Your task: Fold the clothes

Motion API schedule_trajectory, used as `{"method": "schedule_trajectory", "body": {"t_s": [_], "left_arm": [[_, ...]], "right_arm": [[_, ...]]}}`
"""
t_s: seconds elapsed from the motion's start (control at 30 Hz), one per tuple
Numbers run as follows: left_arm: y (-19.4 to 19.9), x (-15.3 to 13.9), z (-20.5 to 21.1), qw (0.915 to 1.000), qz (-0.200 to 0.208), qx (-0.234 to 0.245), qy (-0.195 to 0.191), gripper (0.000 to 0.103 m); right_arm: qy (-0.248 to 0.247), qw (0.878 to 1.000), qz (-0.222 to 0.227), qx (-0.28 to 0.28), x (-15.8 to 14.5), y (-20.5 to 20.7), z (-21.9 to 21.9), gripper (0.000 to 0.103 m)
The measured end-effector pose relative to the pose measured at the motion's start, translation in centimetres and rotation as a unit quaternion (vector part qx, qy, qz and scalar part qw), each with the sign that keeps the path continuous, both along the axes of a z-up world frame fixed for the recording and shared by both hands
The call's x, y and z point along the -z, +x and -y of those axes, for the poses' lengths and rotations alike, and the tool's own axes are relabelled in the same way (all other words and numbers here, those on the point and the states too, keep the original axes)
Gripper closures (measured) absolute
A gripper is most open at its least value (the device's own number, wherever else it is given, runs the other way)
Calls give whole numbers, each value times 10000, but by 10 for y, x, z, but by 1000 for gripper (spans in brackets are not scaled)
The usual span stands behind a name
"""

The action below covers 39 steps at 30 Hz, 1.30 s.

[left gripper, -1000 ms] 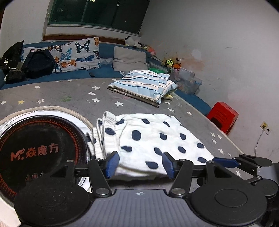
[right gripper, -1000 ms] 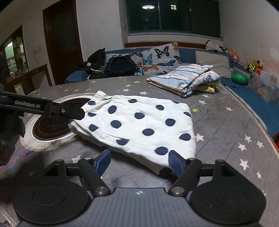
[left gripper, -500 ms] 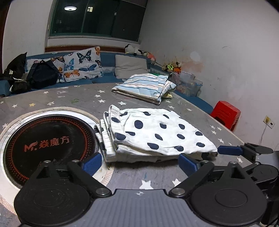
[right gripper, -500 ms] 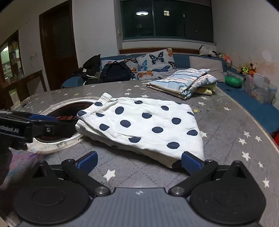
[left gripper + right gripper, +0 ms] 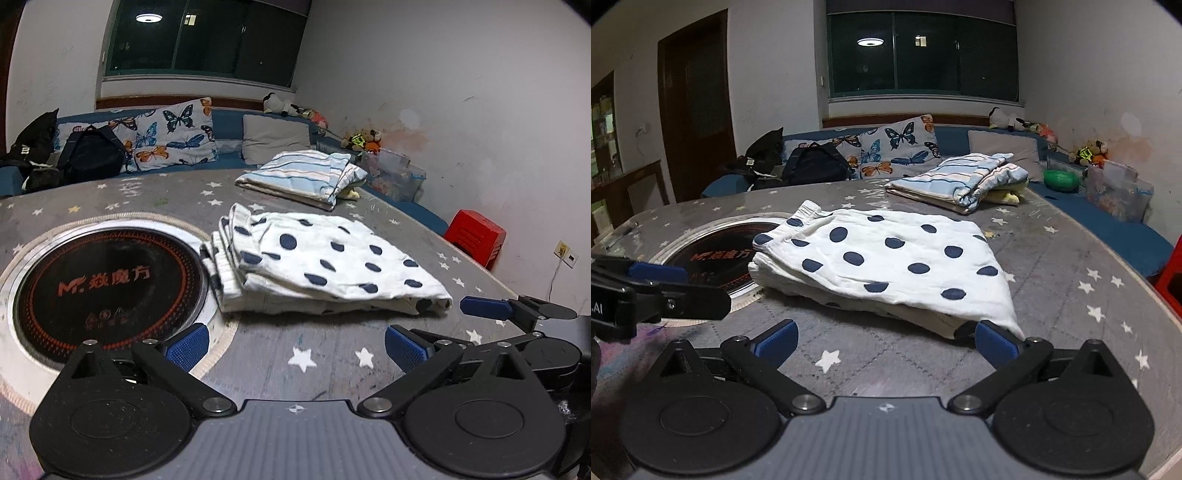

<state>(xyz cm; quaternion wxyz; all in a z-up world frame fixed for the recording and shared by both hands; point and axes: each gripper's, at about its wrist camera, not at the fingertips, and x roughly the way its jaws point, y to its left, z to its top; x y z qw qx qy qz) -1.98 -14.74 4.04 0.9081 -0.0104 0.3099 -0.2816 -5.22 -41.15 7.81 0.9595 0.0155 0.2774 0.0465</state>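
A white garment with dark blue dots (image 5: 317, 266) (image 5: 886, 266) lies folded flat on the grey star-printed table (image 5: 325, 354), its left edge over the rim of the round cooktop. My left gripper (image 5: 295, 345) is open just short of the garment's near edge, holding nothing. My right gripper (image 5: 884, 341) is open as well; its right fingertip (image 5: 995, 345) sits at the garment's near corner, touching or nearly so. The right gripper's fingers (image 5: 484, 308) show at the right of the left wrist view. A folded striped cloth (image 5: 303, 177) (image 5: 960, 179) lies at the table's far side.
A round black induction cooktop (image 5: 107, 291) (image 5: 720, 258) is set into the table at the left. Behind the table runs a blue sofa with butterfly pillows (image 5: 897, 147), a black backpack (image 5: 92, 158) and toys. A red stool (image 5: 476, 236) stands right of the table.
Both grippers have opened wider and pulled back from the dotted garment, which now lies released on the table. The views have tilted up.
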Motion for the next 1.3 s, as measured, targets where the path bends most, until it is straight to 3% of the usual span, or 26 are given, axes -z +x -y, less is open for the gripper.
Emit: {"method": "schedule_trajectory", "body": {"t_s": [0.53, 1.3], "left_arm": [[-23, 7, -9, 9996, 10, -219, 182, 0], [-40, 19, -2, 9981, 75, -168, 585, 0]], "right_arm": [[37, 9998, -191, 87, 11, -13, -16, 0], [187, 9985, -312, 419, 21, -23, -16, 0]]}}
